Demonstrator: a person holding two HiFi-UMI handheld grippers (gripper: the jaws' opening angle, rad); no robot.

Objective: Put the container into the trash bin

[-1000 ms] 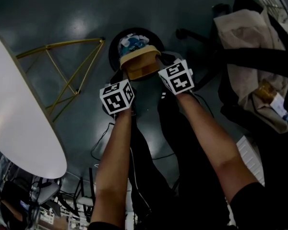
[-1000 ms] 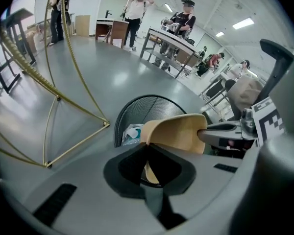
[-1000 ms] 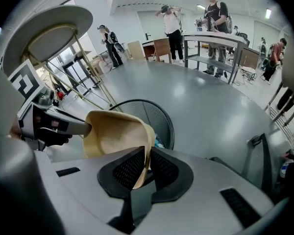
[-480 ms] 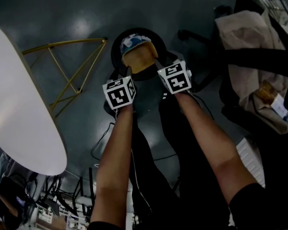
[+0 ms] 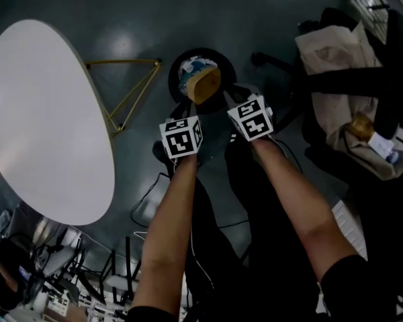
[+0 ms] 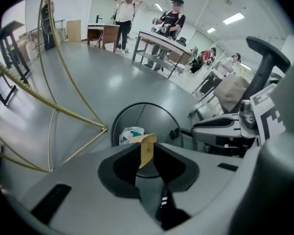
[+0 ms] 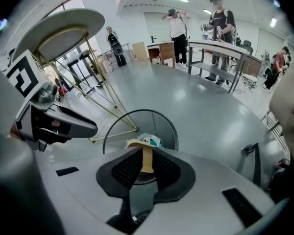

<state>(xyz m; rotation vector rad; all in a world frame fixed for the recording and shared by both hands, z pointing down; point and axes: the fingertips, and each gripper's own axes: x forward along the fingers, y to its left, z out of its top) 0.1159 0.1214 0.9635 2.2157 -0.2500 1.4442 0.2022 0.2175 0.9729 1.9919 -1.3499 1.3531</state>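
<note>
While both pairs of jaws were closing on nothing, the tan container [image 5: 203, 86] lay tipped on its side in the mouth of the round black trash bin [image 5: 174, 72]. It rested on crumpled white and blue rubbish [image 5: 191, 66] that filled the bin's 11 o'clock side. In the head view the bin stood on the grey floor [image 5: 121, 19] at 12 o'clock from the two marker cubes, just beyond the tips of the tools.

The left gripper [image 6: 146, 160] pointed steeply down at the bin. Its dark pads stood apart, and only a thin tan edge of the container showed through the gap. That edge sat ahead of the pads, not pressed by them. The right gripper [image 7: 147, 155] was held the same way beside it, at 3 o'clock from the left one. A narrow strip of the container showed between its ribbed pads, and neither pad touched it. Both bare forearms [image 5: 168, 233] reached up the picture from 6 o'clock.

A round white worktop [image 5: 47, 119] filled the 9 o'clock side of the head view, and its yellow metal legs [image 5: 131, 86] splayed out toward the bin. At 2 o'clock a black office chair [image 5: 363, 79] carried a beige garment [image 5: 329, 52]. Black cables [image 5: 151, 200] trailed over the floor between the forearms and the worktop. In the gripper views several people [image 6: 172, 18] stood at benches far across the hall.
</note>
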